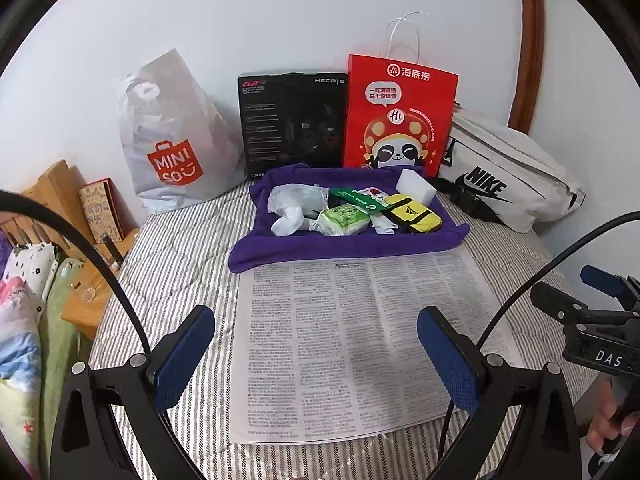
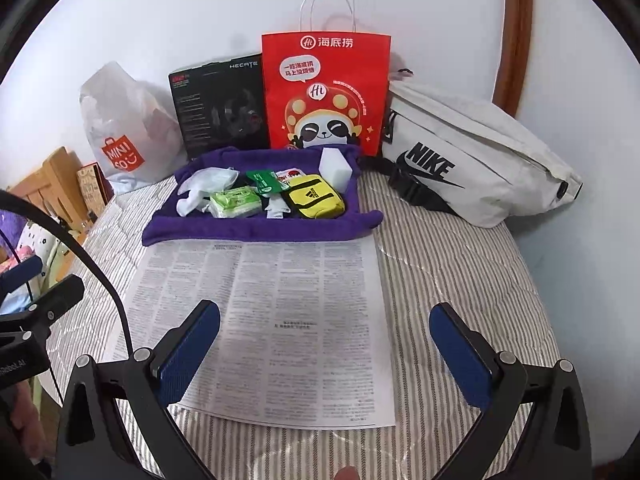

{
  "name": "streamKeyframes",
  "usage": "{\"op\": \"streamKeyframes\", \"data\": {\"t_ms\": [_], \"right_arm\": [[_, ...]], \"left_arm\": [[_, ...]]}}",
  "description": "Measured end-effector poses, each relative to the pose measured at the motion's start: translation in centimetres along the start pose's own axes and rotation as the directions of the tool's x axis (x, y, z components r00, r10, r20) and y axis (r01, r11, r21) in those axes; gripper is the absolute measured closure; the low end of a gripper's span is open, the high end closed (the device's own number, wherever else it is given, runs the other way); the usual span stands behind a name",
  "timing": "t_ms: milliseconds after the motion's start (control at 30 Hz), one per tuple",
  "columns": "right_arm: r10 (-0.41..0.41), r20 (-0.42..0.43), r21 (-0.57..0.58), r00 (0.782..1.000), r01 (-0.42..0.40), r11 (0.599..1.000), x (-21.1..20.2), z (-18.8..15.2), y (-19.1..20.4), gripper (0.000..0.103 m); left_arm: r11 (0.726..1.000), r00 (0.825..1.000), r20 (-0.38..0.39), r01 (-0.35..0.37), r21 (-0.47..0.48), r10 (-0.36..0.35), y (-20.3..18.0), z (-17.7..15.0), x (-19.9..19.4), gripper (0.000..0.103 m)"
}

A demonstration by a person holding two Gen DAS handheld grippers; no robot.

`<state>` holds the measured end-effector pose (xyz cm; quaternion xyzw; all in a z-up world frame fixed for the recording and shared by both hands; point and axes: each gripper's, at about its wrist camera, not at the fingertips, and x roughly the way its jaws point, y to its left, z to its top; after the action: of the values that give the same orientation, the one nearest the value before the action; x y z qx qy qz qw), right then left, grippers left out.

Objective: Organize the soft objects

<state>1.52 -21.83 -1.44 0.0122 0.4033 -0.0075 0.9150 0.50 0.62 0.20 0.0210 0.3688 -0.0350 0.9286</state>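
Note:
A purple towel (image 1: 344,246) (image 2: 256,232) lies on the striped bed, with several soft items on it: a white sock (image 1: 288,222) (image 2: 187,204), a green tissue pack (image 1: 344,220) (image 2: 236,200), a yellow pouch (image 1: 416,214) (image 2: 314,198), a white sponge block (image 1: 416,184) (image 2: 335,168) and a clear plastic bag (image 1: 296,196) (image 2: 212,178). A newspaper sheet (image 1: 344,344) (image 2: 272,320) lies in front of the towel. My left gripper (image 1: 316,356) is open and empty above the newspaper. My right gripper (image 2: 326,352) is open and empty above the newspaper too.
Against the wall stand a Miniso plastic bag (image 1: 172,140) (image 2: 124,128), a black Hecate box (image 1: 292,120) (image 2: 220,104), a red paper bag (image 1: 400,116) (image 2: 326,92) and a white Nike waist bag (image 1: 504,176) (image 2: 472,160). A wooden bed frame (image 1: 56,192) is at left.

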Motion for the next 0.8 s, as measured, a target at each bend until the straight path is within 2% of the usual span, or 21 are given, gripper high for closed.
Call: {"op": "streamKeyframes", "data": {"t_ms": [433, 800], "right_arm": [[-0.006, -0.02, 0.033, 1.0, 0.007, 0.999, 0.8, -0.3, -1.4, 0.0], [-0.007, -0.014, 0.028, 1.0, 0.007, 1.0, 0.5, -0.2, -1.2, 0.0]], "left_arm": [[1.0, 1.0, -0.005, -0.016, 0.011, 0.016, -0.5, -0.1, -0.3, 0.001], [1.0, 1.0, -0.016, -0.002, 0.001, 0.002, -0.2, -0.2, 0.0, 0.001]]}}
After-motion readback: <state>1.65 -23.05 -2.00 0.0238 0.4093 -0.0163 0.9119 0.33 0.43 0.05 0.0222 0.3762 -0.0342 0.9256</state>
